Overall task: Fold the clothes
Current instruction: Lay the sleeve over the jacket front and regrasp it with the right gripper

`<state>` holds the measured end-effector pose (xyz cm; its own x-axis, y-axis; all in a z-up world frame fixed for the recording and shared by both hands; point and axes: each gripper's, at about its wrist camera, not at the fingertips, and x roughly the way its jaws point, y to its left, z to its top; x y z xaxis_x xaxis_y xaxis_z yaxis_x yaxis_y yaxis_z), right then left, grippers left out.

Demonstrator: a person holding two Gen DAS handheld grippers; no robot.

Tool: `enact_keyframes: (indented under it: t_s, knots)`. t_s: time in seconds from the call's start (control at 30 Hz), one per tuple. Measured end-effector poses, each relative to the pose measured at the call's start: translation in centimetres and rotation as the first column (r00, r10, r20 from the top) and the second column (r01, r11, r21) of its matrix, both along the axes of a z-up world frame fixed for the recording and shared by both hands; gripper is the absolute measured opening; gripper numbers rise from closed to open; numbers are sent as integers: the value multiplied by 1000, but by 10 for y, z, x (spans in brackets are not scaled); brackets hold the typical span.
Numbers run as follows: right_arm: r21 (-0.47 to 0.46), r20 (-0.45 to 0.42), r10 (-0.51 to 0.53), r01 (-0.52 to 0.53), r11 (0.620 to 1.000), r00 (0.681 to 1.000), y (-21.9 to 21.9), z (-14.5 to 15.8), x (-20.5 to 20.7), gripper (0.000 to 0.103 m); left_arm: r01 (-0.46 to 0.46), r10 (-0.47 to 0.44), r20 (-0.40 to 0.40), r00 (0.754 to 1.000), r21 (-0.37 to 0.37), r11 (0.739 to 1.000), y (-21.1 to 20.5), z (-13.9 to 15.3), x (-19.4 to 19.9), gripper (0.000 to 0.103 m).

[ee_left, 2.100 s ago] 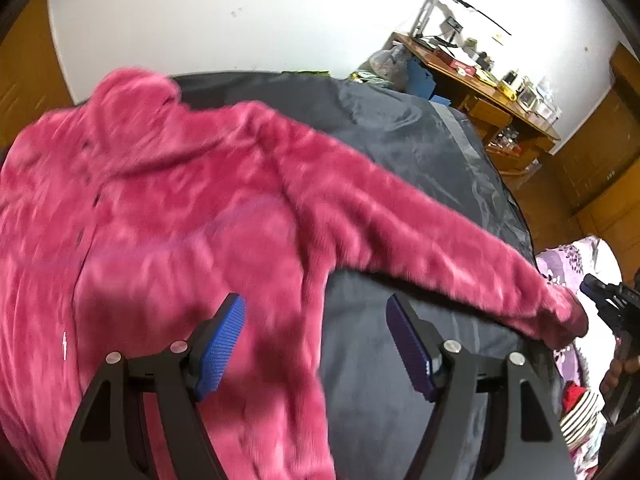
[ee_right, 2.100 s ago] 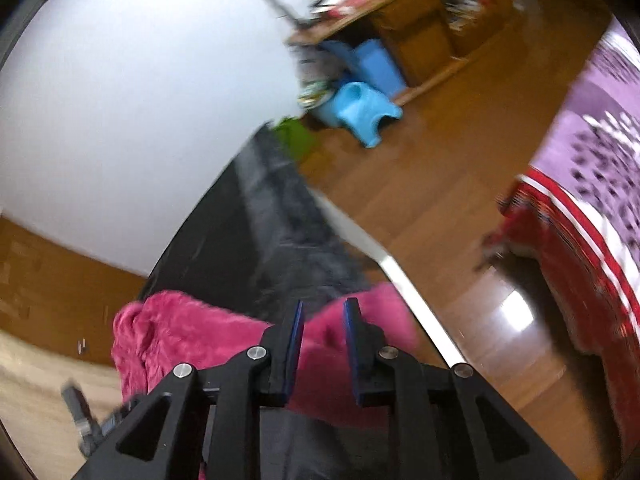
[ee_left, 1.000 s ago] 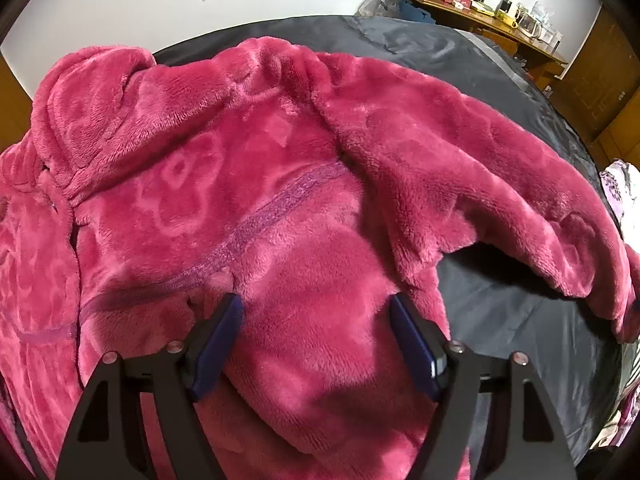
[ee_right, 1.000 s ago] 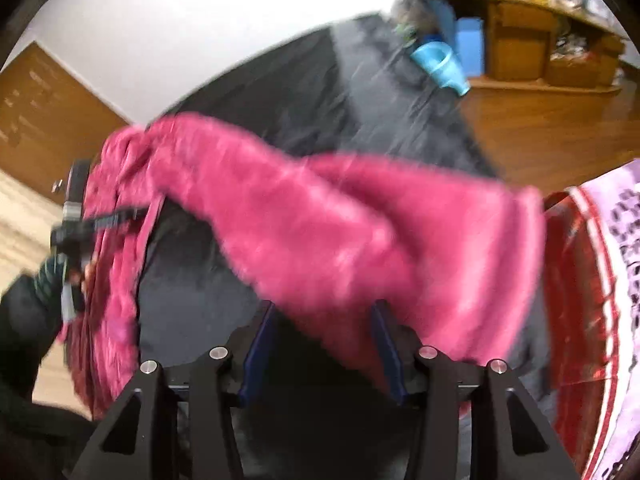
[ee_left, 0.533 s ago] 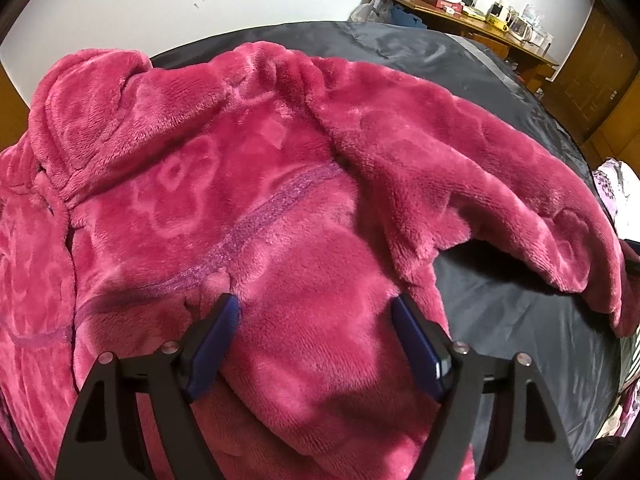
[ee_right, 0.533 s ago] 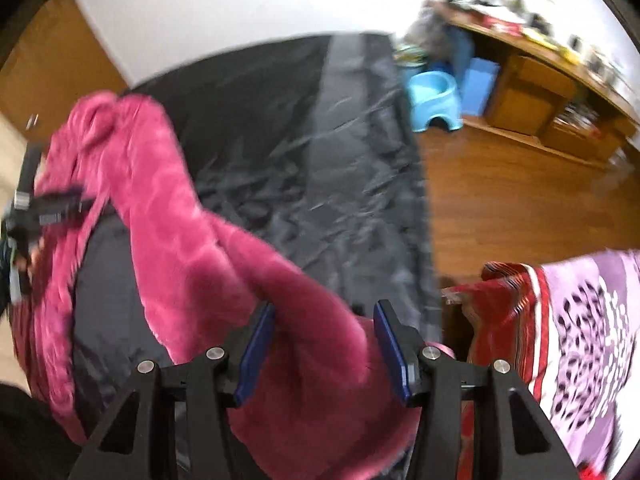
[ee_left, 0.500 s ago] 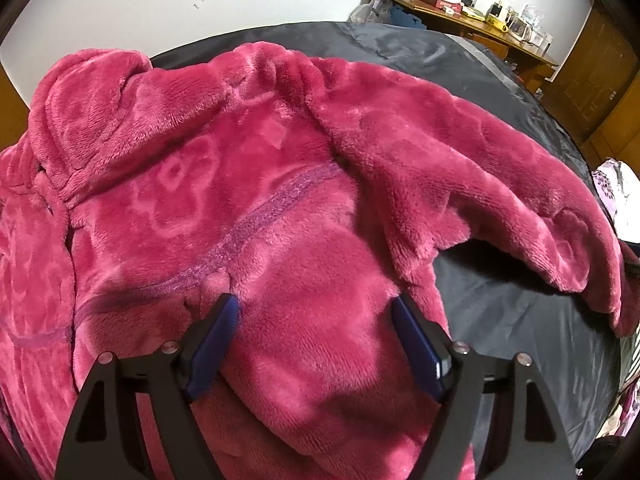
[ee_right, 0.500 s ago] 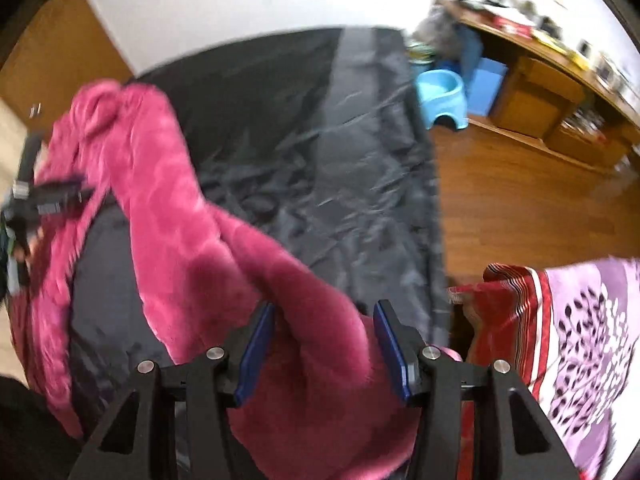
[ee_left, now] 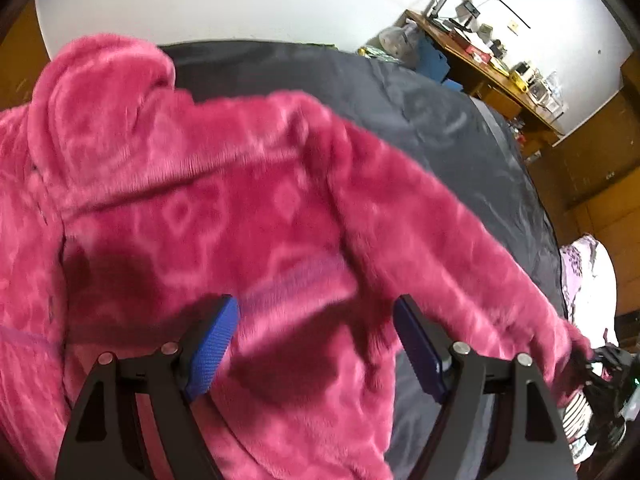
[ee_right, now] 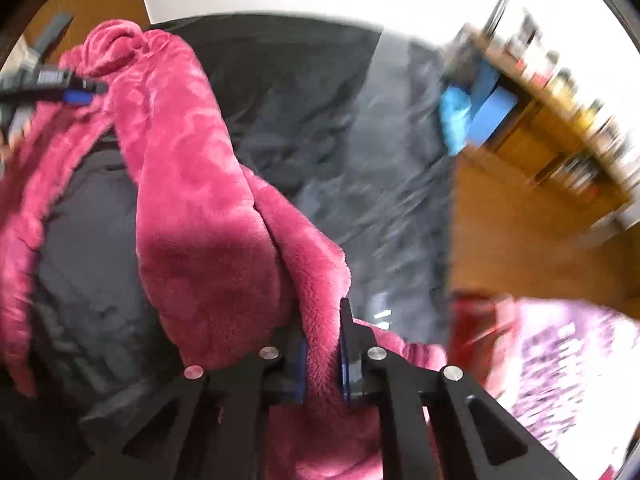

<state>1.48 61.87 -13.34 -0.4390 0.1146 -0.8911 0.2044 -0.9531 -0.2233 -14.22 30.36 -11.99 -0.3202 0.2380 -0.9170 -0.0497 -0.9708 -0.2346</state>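
A fluffy pink hooded jacket (ee_left: 224, 216) lies spread on a dark grey bed cover (ee_left: 440, 120), hood at the upper left, one sleeve (ee_left: 460, 248) stretched to the right. My left gripper (ee_left: 316, 344) hovers open above the jacket's body, its blue pads clear of the fabric. In the right wrist view my right gripper (ee_right: 323, 356) is shut on the sleeve (ee_right: 192, 184) near its cuff, fabric pinched between the blue pads. The left gripper (ee_right: 64, 92) shows at the upper left there, over the jacket. The right gripper (ee_left: 600, 364) appears at the sleeve's end.
A cluttered wooden desk (ee_left: 488, 68) stands against the white wall past the bed. Wooden floor (ee_right: 528, 248) and a blue stool (ee_right: 476, 112) lie beside the bed. A purple patterned blanket (ee_right: 568, 360) with red stripes sits at the right.
My right gripper has closed on the sleeve cuff that sat between its open fingers. The left gripper has lifted off the jacket body and rolled, still open.
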Motion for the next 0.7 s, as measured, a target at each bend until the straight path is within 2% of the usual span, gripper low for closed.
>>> enact_keyframes:
  t_s: [0.07, 0.13, 0.2, 0.3, 0.37, 0.43, 0.53, 0.63, 0.7]
  knots:
    - [91, -140, -46, 60, 994, 989, 10, 32, 4, 12, -11, 11, -4, 1000, -2, 1000, -3, 1, 2, 82]
    - [134, -249, -89, 126, 983, 964, 21, 60, 7, 12, -11, 11, -19, 1000, 9, 1000, 5, 12, -13, 82]
    - [168, -298, -105, 161, 972, 949, 25, 73, 2, 12, -5, 5, -37, 999, -5, 1000, 9, 18, -23, 82]
    - [203, -310, -101, 170, 964, 945, 22, 72, -16, 12, -1, -1, -42, 999, -39, 999, 15, 14, -33, 82]
    - [196, -284, -98, 158, 968, 954, 24, 57, -31, 13, -12, 10, -38, 999, -57, 998, 10, 12, -39, 82]
    - [157, -204, -125, 158, 975, 971, 27, 36, -51, 13, -28, 24, -44, 999, -92, 995, 6, 7, -43, 82]
    - [87, -144, -193, 206, 975, 971, 38, 24, -67, 19, -98, 94, -38, 995, -112, 989, -13, -3, -55, 82]
    - [39, -153, -240, 248, 968, 959, 45, 30, -69, 20, -180, 178, -29, 984, -125, 976, -34, -13, -70, 82]
    - [3, -175, -261, 266, 964, 949, 44, 35, -70, 21, -216, 215, -17, 976, -105, 971, -46, -17, -78, 82]
